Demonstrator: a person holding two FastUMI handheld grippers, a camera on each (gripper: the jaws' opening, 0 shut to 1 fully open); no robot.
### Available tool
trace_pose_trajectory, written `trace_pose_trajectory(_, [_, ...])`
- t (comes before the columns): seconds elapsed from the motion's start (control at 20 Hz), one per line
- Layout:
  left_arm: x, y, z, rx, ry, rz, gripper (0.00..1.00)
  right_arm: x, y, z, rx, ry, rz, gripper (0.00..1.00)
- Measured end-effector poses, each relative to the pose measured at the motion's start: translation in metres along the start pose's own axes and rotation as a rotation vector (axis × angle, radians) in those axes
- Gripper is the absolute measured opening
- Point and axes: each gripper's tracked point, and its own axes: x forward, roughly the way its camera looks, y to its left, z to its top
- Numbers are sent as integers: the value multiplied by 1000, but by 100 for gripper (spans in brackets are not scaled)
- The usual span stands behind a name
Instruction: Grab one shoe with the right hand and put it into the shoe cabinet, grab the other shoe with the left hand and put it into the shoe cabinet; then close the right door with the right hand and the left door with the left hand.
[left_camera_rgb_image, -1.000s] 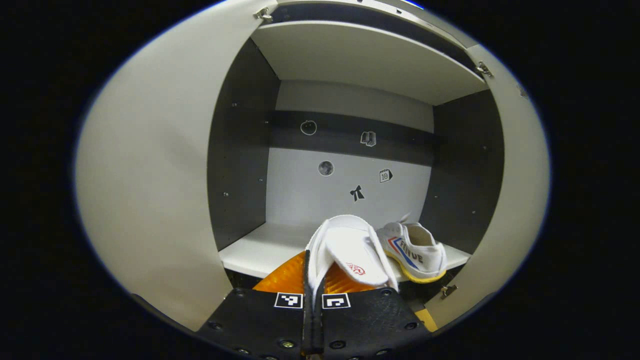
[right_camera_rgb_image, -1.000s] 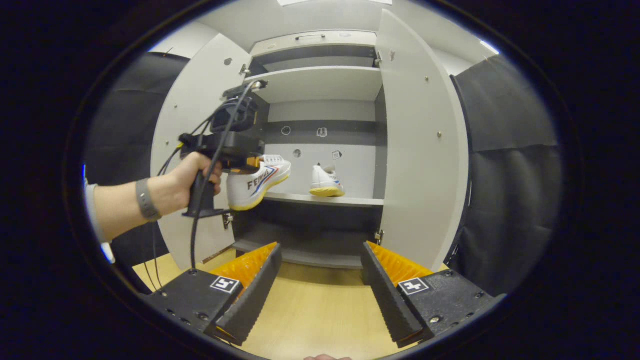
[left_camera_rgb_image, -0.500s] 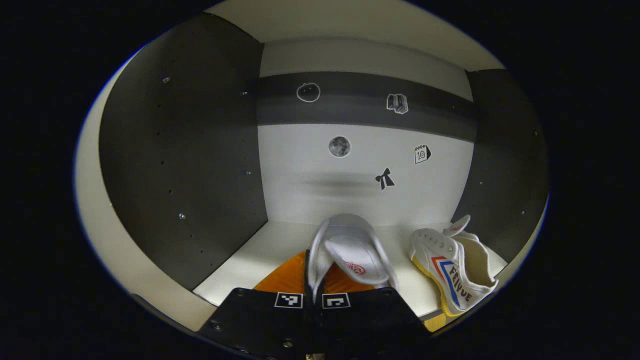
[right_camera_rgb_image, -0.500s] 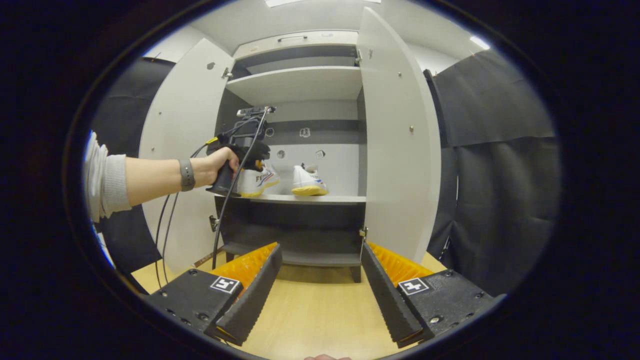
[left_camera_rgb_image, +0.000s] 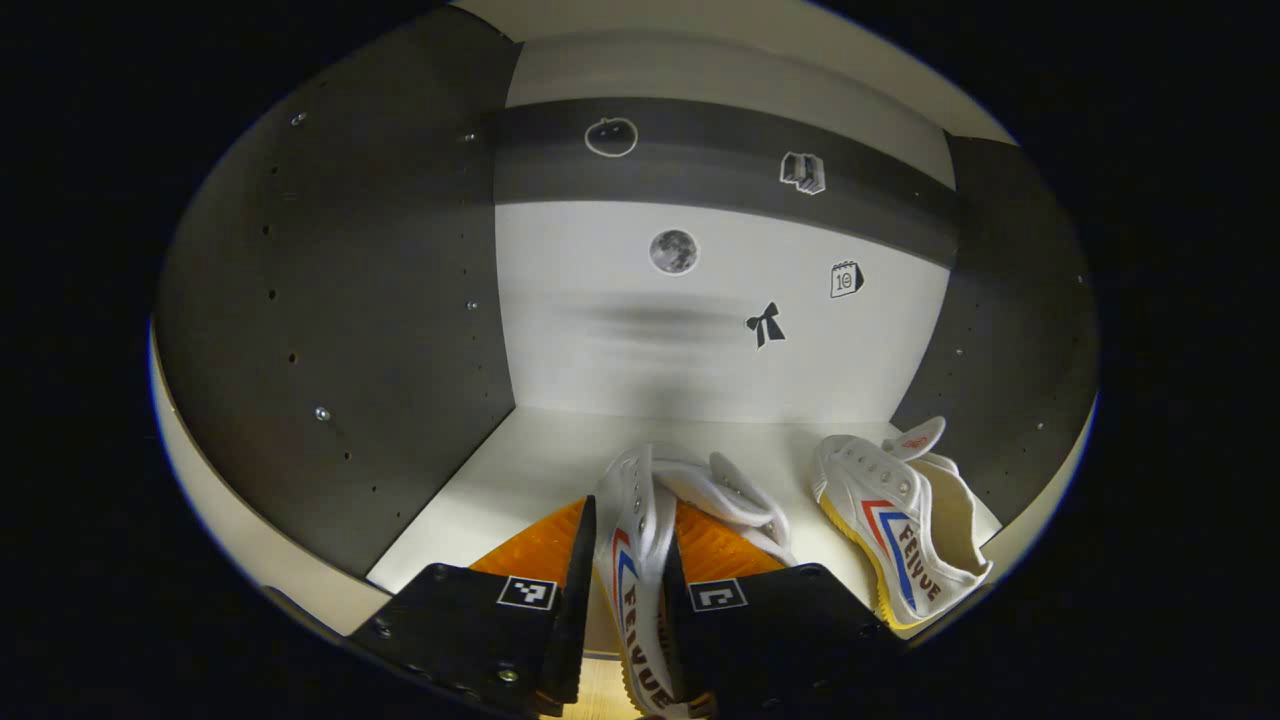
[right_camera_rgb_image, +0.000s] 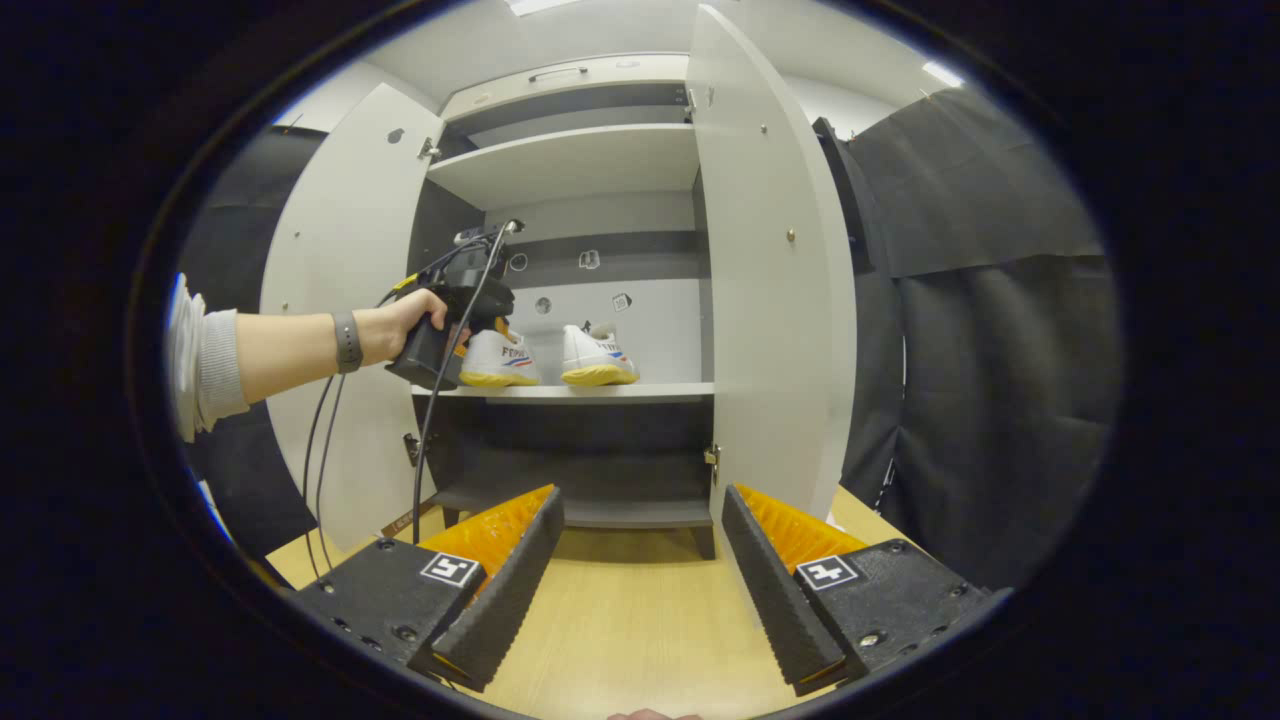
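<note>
A white shoe (left_camera_rgb_image: 632, 560) with red and blue stripes rests on the middle shelf (left_camera_rgb_image: 500, 480) of the shoe cabinet; its side wall stands between the parted fingers of my left gripper (left_camera_rgb_image: 628, 522), which is open. The other white shoe (left_camera_rgb_image: 900, 530) lies just to its right on the same shelf. In the right gripper view both shoes (right_camera_rgb_image: 497, 358) (right_camera_rgb_image: 597, 357) sit side by side on the shelf (right_camera_rgb_image: 650, 392), with a hand holding the left gripper (right_camera_rgb_image: 488, 328) at the left one. My right gripper (right_camera_rgb_image: 640, 497) hangs open and empty over the wooden floor, well short of the cabinet.
Both cabinet doors stand open: the left door (right_camera_rgb_image: 330, 260) behind the forearm, the right door (right_camera_rgb_image: 775, 300) swung out toward me. A cable (right_camera_rgb_image: 430, 440) trails from the left gripper. Black cloth (right_camera_rgb_image: 990, 330) hangs to the right. A lower shelf (right_camera_rgb_image: 610, 512) sits below.
The left gripper's fingers have parted and the shoe has dropped onto the shelf. The right gripper has drifted back and a little to the right.
</note>
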Motion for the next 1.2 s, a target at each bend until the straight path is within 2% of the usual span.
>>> trace_pose_trajectory(0.05, [-5, 3, 3, 18, -23, 3, 34, 0, 1, 0, -2, 1, 2, 100])
trace_pose_trajectory(0.1, [-10, 5, 8, 24, -58, 2, 37, 0, 2, -1, -4, 1, 4, 100])
trace_pose_trajectory(0.2, [-25, 7, 27, 26, -169, 3, 48, -1, 5, -1, -4, 2, 13, 100])
trace_pose_trajectory(0.3, [-44, 9, 47, 24, -305, 6, 50, -3, 9, -2, -3, 4, 21, 100])
trace_pose_trajectory(0.4, [-70, 9, 59, 44, -439, 0, 48, -7, 12, 0, -2, 1, 29, 100])
trace_pose_trajectory(0.45, [-83, 7, 59, 62, -491, -13, 36, -9, 13, 1, -3, -4, 31, 100])
trace_pose_trajectory(0.5, [-98, 5, 55, 77, -538, -24, 50, -12, 14, 4, -6, -10, 34, 100])
trace_pose_trajectory(0.55, [-110, 1, 49, 94, -568, -39, 53, -15, 15, 6, -9, -15, 37, 100])
trace_pose_trajectory(0.65, [-129, -5, 30, 106, -595, -65, 54, -23, 17, 9, -15, -21, 44, 100])
trace_pose_trajectory(0.7, [-138, -5, 18, 117, -601, -69, 48, -26, 18, 10, -17, -25, 48, 100])
trace_pose_trajectory(0.75, [-150, 1, 6, 123, -608, -41, 60, -30, 19, 12, -16, -32, 49, 100])
trace_pose_trajectory(0.85, [-166, 5, -19, 106, -598, -24, 67, -38, 18, 14, -19, -38, 46, 100])
trace_pose_trajectory(1.2, [-211, -3, -100, 21, -523, -82, 71, -71, 26, 12, -30, -42, 56, 100])
